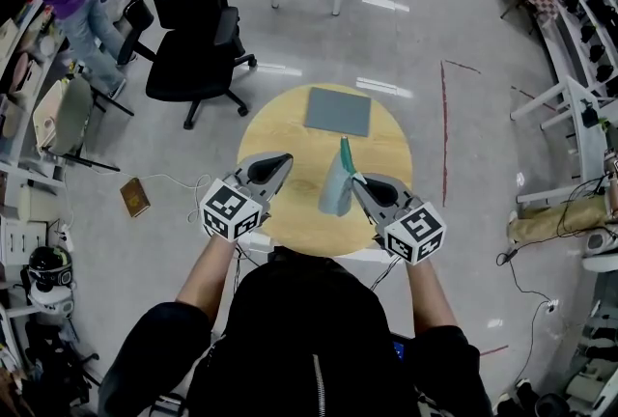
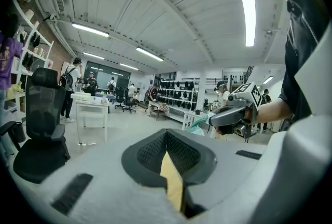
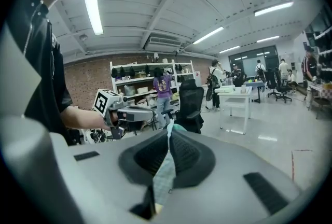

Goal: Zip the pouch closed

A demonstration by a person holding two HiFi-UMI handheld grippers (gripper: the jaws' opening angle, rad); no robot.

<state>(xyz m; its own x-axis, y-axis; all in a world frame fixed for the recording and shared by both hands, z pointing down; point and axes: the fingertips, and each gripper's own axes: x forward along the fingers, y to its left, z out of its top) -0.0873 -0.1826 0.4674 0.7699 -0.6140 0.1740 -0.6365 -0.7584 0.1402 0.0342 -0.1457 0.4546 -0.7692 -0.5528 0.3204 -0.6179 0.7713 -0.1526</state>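
**Pouch pinched in the right gripper over the round table**

The pouch [image 1: 337, 185] is pale mint green with a darker green strip along its upper edge. It hangs edge-on, narrow at the top and wider below. It is over the middle of the round wooden table [image 1: 285, 130], slightly towards the near edge. Seen up close in the right gripper view, its cloth [image 3: 164, 176] has a fine checked weave. No view shows whether the zip is open or closed.

The right gripper [image 1: 355, 180] comes in from the near right edge of the table. Its jaws are closed almost fully on a thin fold of the pouch, which runs up between the pads and pokes out past their tips.

The left gripper [image 1: 286, 157] is held over the near left part of the table, with its jaws fully together. It is near the pouch but does not touch it.

A flat grey mat [image 1: 339, 111] lies by the far edge of the table.
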